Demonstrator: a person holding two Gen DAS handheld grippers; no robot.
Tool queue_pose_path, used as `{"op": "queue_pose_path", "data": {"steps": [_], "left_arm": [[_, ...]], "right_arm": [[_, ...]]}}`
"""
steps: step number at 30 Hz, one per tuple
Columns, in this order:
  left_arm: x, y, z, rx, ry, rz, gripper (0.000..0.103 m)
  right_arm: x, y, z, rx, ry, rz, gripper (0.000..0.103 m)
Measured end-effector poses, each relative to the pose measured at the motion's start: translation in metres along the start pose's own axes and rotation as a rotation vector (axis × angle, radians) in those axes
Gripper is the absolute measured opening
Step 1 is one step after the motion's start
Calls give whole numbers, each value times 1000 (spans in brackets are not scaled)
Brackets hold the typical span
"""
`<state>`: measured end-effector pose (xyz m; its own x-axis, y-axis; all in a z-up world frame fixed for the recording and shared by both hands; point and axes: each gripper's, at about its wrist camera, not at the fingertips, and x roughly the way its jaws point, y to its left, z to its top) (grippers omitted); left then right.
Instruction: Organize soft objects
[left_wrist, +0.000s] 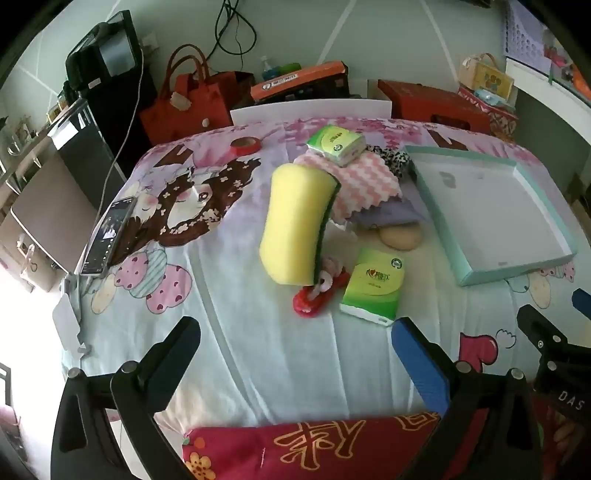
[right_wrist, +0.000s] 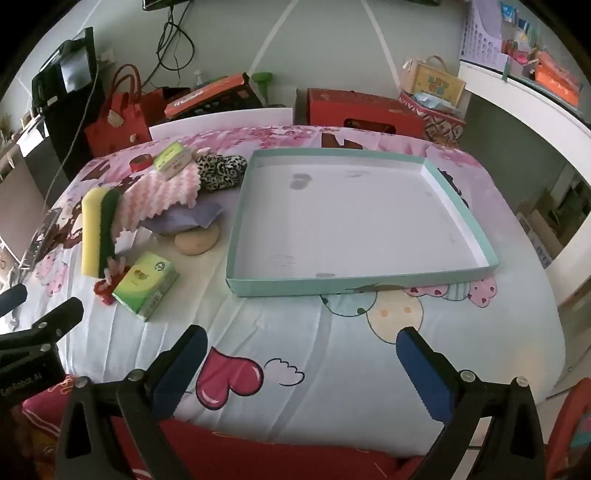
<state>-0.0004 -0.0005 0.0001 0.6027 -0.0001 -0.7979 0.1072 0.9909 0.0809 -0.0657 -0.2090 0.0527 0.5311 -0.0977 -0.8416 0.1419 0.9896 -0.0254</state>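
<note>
A yellow and green sponge (left_wrist: 297, 225) (right_wrist: 99, 232) stands tilted on the cartoon bedsheet (left_wrist: 258, 350). A green tissue pack (left_wrist: 373, 286) (right_wrist: 147, 288) lies by a red plush item (left_wrist: 317, 295). A second tissue pack (left_wrist: 336, 144) (right_wrist: 173, 158) rests on a pink cloth (left_wrist: 354, 177) (right_wrist: 162, 195) over a purple cloth (left_wrist: 391, 212). A leopard-print item (right_wrist: 219, 171) and a beige round puff (left_wrist: 400, 238) (right_wrist: 196, 240) lie near. A shallow teal tray (left_wrist: 554, 210) (right_wrist: 354, 286) is empty. My left gripper (left_wrist: 295, 336) and right gripper (right_wrist: 301, 345) are open, empty, near the front edge.
A phone (left_wrist: 109, 236) lies at the sheet's left edge, and a red tape roll (left_wrist: 245, 144) at the back. Red bags (left_wrist: 188, 103), boxes (left_wrist: 436, 103) (right_wrist: 365, 110) and a shelf stand behind. A red printed cushion (left_wrist: 314, 446) is just under the grippers.
</note>
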Motion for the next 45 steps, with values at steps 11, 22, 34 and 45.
{"op": "queue_pose_path", "data": {"steps": [11,22,34,45], "left_arm": [[11,-11,7,75,68,-11,103],[28,-16,16,52,85,-37,103],[36,-17,19,24,121,-37,103],[43,-15,23,-10,150,-31,103]], "right_arm": [[10,-2,4,24,28,2,103],[18,-1,11,46,51,14,103],[25,2,18,57,54,24,103],[31,2,24,67,62,19,103]]}}
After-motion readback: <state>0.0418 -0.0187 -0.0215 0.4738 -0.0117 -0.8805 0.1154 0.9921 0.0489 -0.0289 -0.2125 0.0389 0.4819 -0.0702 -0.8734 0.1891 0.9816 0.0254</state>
